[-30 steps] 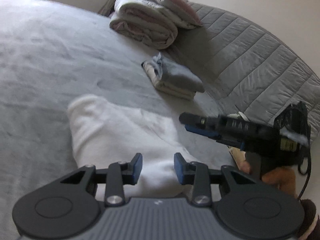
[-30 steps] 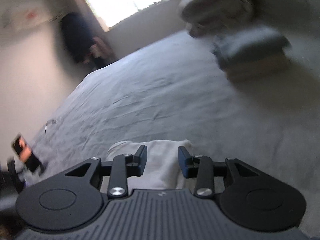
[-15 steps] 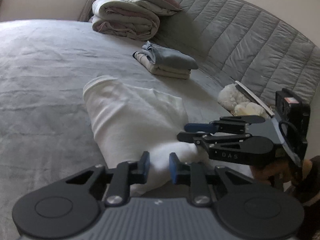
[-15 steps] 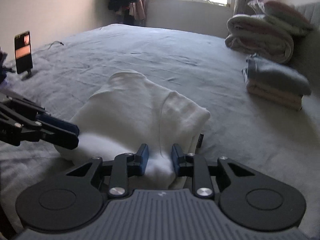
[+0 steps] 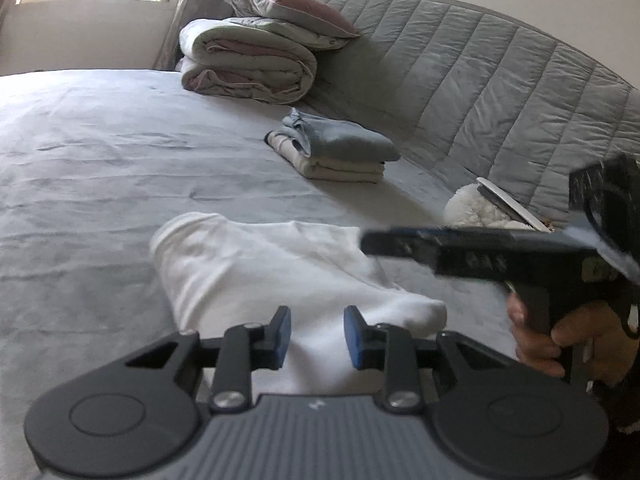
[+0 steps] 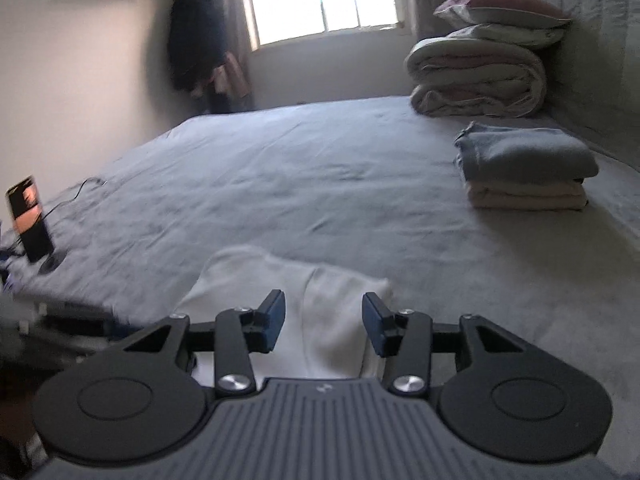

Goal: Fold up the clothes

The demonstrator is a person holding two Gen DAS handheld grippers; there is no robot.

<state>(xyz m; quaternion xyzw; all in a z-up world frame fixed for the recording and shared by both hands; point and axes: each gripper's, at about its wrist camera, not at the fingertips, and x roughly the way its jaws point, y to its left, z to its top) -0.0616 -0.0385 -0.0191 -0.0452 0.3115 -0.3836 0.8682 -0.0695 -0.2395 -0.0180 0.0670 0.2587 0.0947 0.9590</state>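
A white garment point(image 5: 280, 276) is lying folded into a thick, soft bundle on the grey bed cover, its rounded folded end pointing toward ten o'clock in the left wrist view and its near end bulging toward four o'clock. In the right wrist view, the garment point(image 6: 320, 316) is sitting at six o'clock, a seam running down its middle.

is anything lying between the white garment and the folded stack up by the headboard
Nothing visible does. Only bare grey bedsheet lies between the white garment and the folded stack. Both grippers are open over the garment's near end.
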